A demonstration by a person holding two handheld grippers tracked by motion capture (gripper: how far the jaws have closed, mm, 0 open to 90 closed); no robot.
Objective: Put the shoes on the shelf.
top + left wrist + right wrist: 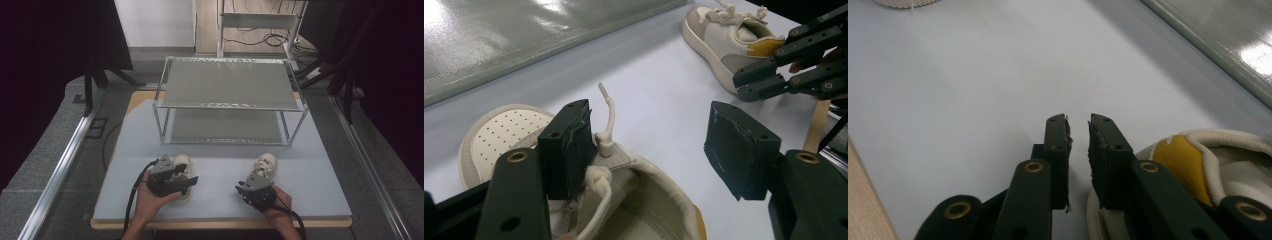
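While spread over left shoe (589, 180), left gripper (649, 145) nearer; right gripper (1079, 150) barely parted, right shoe (1208, 165) at three o'clock.

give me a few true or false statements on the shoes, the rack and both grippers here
1. Two shoes lie on the table in front of the rack. True: the left shoe and the right shoe.
2. The left gripper is clamped shut. False: its jaws stand wide open over the left shoe's collar.
3. A shoe already sits on the rack's top shelf. False: both shelves are bare.
4. The right gripper has only a narrow gap between its jaws. True, with nothing in it.
5. The right shoe has a yellow heel patch. True.
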